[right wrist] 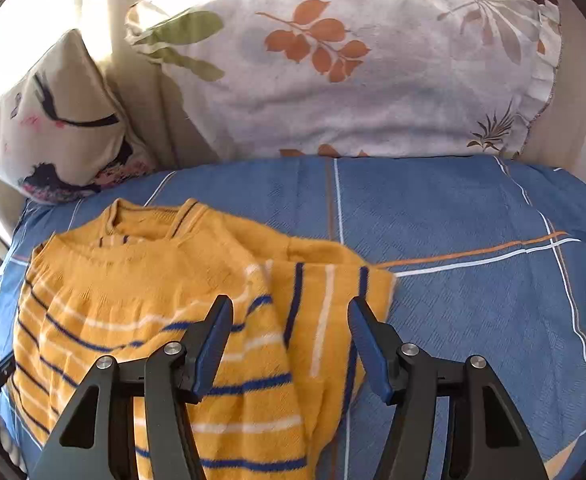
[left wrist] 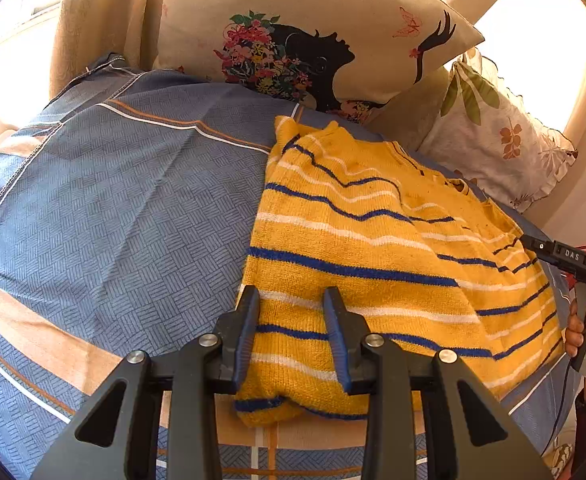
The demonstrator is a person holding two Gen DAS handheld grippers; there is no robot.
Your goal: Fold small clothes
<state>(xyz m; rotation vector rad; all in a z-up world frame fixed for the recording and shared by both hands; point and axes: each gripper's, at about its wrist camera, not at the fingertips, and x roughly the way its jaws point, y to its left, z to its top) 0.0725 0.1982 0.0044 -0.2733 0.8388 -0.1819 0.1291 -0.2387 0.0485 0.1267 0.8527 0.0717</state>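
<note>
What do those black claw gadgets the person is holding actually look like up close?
Each gripper, left and right, has matte black angular linkage arms joined by silver round pivot pins, ending in two flat fingers lined with blue ribbed pads. Seen from outside, the right tool's black handle carries white lettering, with a thin dark cable trailing below.

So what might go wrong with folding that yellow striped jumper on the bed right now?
The sleeve folded across the yellow jumper lies loose and slightly skewed; it may slide back off. The right claw hovers open above it, pinning nothing. The left claw straddles the hem, which is already bunched, so a pull there could crease the fold rather than flatten it.
</note>
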